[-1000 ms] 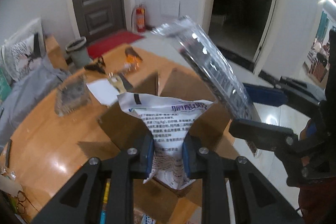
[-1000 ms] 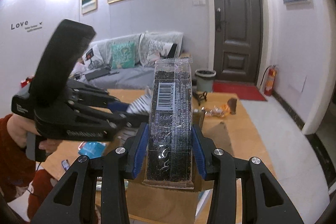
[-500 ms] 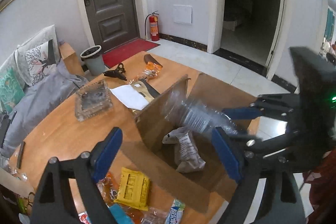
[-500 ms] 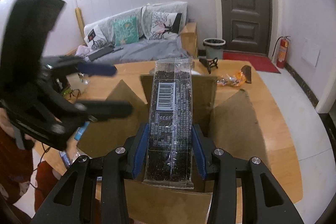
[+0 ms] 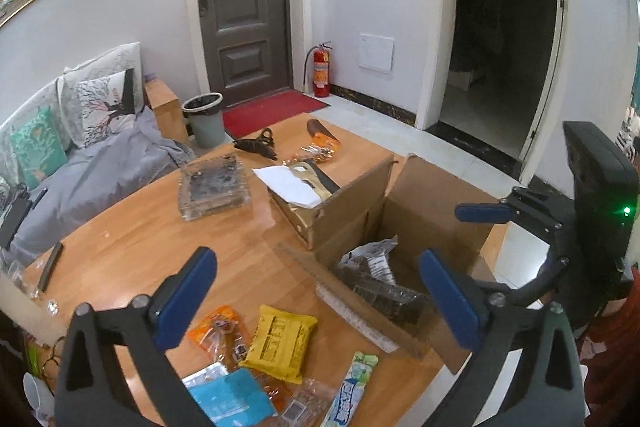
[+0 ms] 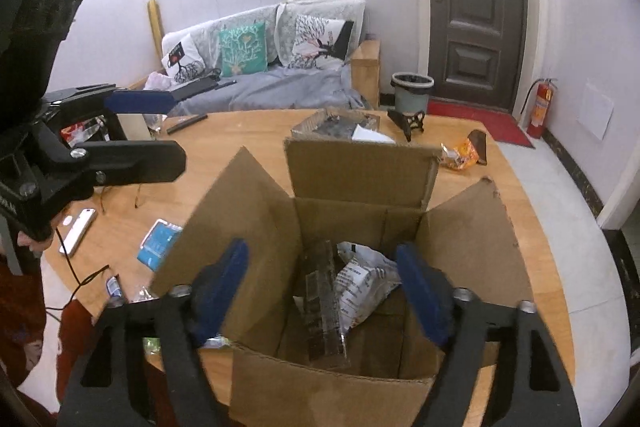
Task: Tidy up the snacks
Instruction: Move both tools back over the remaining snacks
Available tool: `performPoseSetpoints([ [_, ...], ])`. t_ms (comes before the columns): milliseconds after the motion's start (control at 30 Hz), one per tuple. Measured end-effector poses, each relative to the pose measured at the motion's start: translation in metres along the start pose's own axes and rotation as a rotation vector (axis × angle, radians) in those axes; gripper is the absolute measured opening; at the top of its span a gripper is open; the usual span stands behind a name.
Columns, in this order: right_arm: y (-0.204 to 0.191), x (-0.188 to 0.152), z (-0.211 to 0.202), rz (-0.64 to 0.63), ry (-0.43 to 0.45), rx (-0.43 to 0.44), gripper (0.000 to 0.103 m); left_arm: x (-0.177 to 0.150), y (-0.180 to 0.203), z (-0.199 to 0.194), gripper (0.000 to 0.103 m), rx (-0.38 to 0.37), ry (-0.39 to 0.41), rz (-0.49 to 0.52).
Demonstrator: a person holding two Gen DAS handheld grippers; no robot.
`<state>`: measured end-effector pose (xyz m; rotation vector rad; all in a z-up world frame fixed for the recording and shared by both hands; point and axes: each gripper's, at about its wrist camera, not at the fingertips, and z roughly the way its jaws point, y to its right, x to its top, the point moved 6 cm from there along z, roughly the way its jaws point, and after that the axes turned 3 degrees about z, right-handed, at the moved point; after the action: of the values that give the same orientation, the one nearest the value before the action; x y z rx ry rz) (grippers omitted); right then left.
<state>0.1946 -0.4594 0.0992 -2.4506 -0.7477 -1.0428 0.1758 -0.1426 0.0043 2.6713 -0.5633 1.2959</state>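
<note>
Both packets have left the tongs since a second ago: the white printed packet and the clear dark-filled packet now lie inside the cardboard box, side by side, the clear one leaning on end against the white one.

Right tongs hover above the box mouth, jaws opening, nothing pressed between the pads; the packets lie below them. Left tongs stand wide over the desk, jaws opening, empty, just left of the box's near edge.

All four box flaps stand up and outward, leaving the mouth unobstructed from above. A tall flap sits between the box and the loose snacks.

Remaining snacks lie at the near desk edge: a yellow packet, an orange packet, a blue packet and a green-white stick packet. A glass ashtray sits well apart, with bare desk around it.
</note>
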Motion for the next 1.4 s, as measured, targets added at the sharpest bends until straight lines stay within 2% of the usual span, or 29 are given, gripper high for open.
performPoseSetpoints([
  [67, -0.010, 0.001, -0.008, -0.015, 0.017, 0.004, 0.083, -0.004, -0.007, -0.014, 0.101, 0.026, 0.018, -0.006],
  [167, -0.030, 0.003, -0.023, -0.055, 0.055, 0.003, 0.094, -0.010, -0.016, -0.036, 0.101, 0.057, 0.048, -0.016],
  [267, -0.055, 0.007, -0.040, -0.108, 0.098, 0.001, 0.094, -0.017, -0.029, -0.059, 0.101, 0.086, 0.074, -0.037],
  [367, -0.085, 0.010, -0.054, -0.154, 0.136, 0.018, 0.101, -0.028, -0.040, -0.081, 0.101, 0.115, 0.095, -0.047],
  [533, -0.134, 0.011, -0.066, -0.216, 0.181, 0.051, 0.102, -0.051, -0.063, -0.113, 0.102, 0.173, 0.112, -0.073],
  [667, -0.170, 0.004, -0.069, -0.234, 0.182, 0.129, 0.103, -0.076, -0.082, -0.126, 0.102, 0.224, 0.106, -0.101],
  [800, -0.196, -0.013, -0.061, -0.238, 0.146, 0.217, 0.103, -0.111, -0.101, -0.127, 0.102, 0.272, 0.081, -0.135],
  [933, -0.215, -0.038, -0.039, -0.252, 0.122, 0.239, 0.103, -0.152, -0.115, -0.116, 0.102, 0.285, 0.031, -0.179],
  [967, -0.218, -0.044, -0.033, -0.247, 0.110, 0.251, 0.101, -0.163, -0.116, -0.111, 0.102, 0.281, 0.020, -0.189],
  [1067, -0.222, -0.069, 0.000, -0.205, 0.022, 0.283, 0.089, -0.197, -0.119, -0.095, 0.102, 0.250, -0.030, -0.252],
  [1267, -0.201, -0.115, 0.052, -0.075, -0.079, 0.253, 0.077, -0.264, -0.117, -0.061, 0.102, 0.179, -0.114, -0.420],
  [1400, -0.196, -0.141, 0.069, -0.049, -0.100, 0.252, 0.062, -0.294, -0.106, -0.049, 0.087, 0.168, -0.150, -0.483],
])
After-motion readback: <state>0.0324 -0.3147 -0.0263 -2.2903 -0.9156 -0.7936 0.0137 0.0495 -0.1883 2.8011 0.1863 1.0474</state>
